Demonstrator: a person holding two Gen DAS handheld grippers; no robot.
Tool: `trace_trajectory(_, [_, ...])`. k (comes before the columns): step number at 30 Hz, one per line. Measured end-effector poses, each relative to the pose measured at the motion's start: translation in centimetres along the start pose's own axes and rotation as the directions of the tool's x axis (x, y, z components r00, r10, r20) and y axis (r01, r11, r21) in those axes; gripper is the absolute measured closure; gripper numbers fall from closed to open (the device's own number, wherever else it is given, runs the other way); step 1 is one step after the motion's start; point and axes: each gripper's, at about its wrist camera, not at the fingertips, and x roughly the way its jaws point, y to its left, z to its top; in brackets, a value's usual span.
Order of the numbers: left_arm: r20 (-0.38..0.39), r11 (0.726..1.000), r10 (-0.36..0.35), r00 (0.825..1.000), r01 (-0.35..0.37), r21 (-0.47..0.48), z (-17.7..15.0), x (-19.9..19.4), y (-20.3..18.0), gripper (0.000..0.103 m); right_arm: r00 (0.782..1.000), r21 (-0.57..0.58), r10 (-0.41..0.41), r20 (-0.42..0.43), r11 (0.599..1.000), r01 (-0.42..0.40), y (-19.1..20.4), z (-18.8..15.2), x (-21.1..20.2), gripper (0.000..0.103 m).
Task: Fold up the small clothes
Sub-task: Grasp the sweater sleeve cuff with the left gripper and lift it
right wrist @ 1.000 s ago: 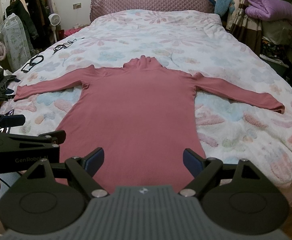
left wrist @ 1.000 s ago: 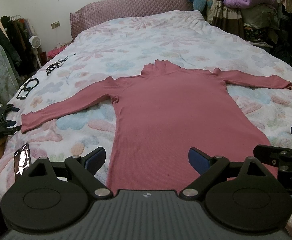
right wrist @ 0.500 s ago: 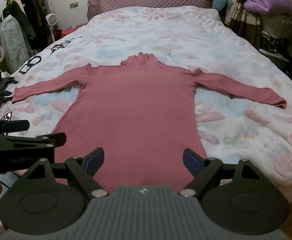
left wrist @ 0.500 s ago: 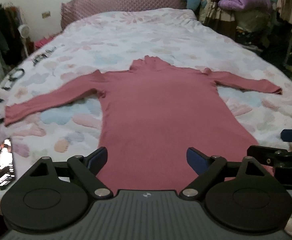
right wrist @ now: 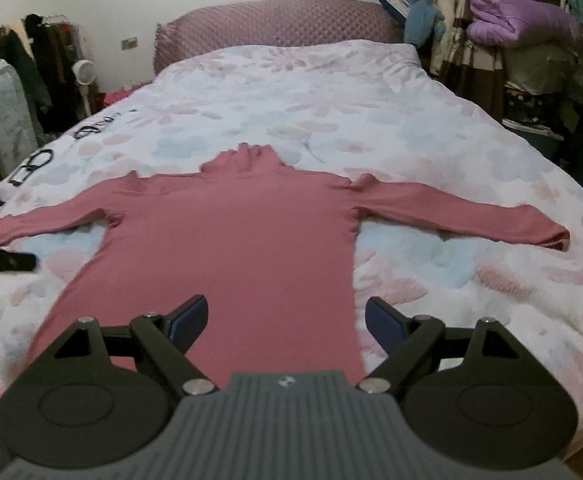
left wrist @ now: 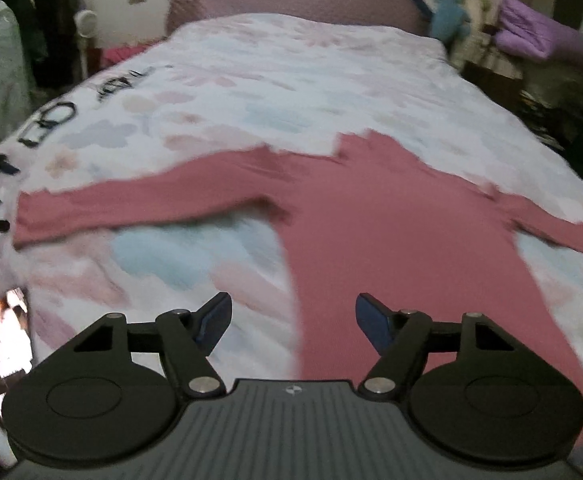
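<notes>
Pink turtleneck point(right wrist: 235, 248) lies flat on the bed point(right wrist: 431, 136), sleeves at nine and three o'clock. Left tool point(left wrist: 293, 318), narrowing, and right tool point(right wrist: 287, 318) gape empty; best pinch the hem corners squarely.

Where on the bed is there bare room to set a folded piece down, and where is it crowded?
Most room: the floral duvet between the pink top's collar and the headboard. Also the patch below its right sleeve, toward the bed's near edge. Crowded: the left edge, with cables and a lit phone.
</notes>
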Motion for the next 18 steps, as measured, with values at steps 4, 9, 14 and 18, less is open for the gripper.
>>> trace_trajectory(4, [0.007, 0.999, -0.004, 1.0, 0.005, -0.046, 2.5, 3.6, 6.3, 0.031, 1.0, 0.05, -0.007, -0.026, 0.999, 0.009, -1.5, 1.5, 2.3, 0.021])
trace_trajectory(9, [-0.034, 0.985, -0.017, 0.999, 0.011, -0.17, 4.7, 7.4, 15.5, 0.032, 0.997, 0.102, -0.028, -0.073, 0.994, 0.035, -2.3, 2.6, 4.4, 0.021])
trace_trajectory(14, [0.011, 0.954, 0.138, 0.99, -0.13, -0.27, 5.2, 8.8, 23.3, 0.031, 0.991, 0.104, -0.049, -0.123, 0.993, 0.062, -1.4, 3.1, 5.9, 0.021])
trace_trajectory(18, [-0.014, 0.901, 0.197, 0.98, -0.186, -0.391, 4.9, 9.6, 28.1, 0.027, 0.989, 0.052, -0.02, -0.148, 0.998, 0.029, 0.7, 3.7, 7.1, 0.021])
